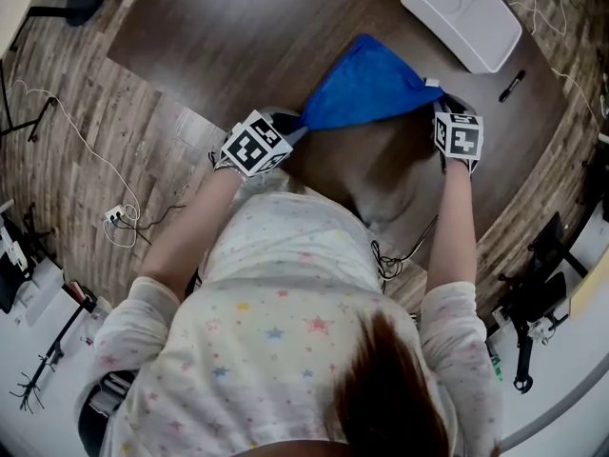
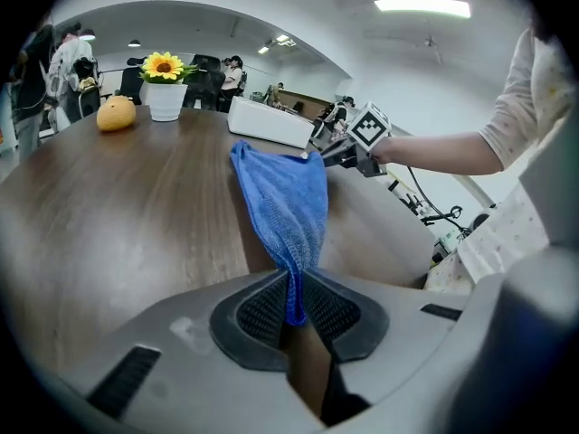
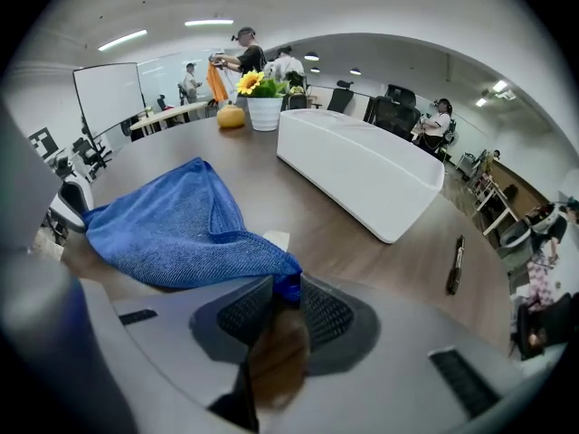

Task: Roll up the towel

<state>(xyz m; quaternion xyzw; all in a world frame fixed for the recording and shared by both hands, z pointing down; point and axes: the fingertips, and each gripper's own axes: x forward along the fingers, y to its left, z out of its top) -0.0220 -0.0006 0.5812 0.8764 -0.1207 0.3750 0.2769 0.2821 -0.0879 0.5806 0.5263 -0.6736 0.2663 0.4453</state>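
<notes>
Left gripper (image 2: 294, 298), lower centre of its view: jaws clamped tight on blue towel (image 1: 366, 84) corner. Towel spans head view centre, far part on table (image 1: 219, 27). Right gripper (image 3: 282, 297): jaws pinched on opposite corner.

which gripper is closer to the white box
The right gripper: it is shut on the blue towel's corner on the side of the white box. The left gripper grips the opposite corner, farther from the box.
</notes>
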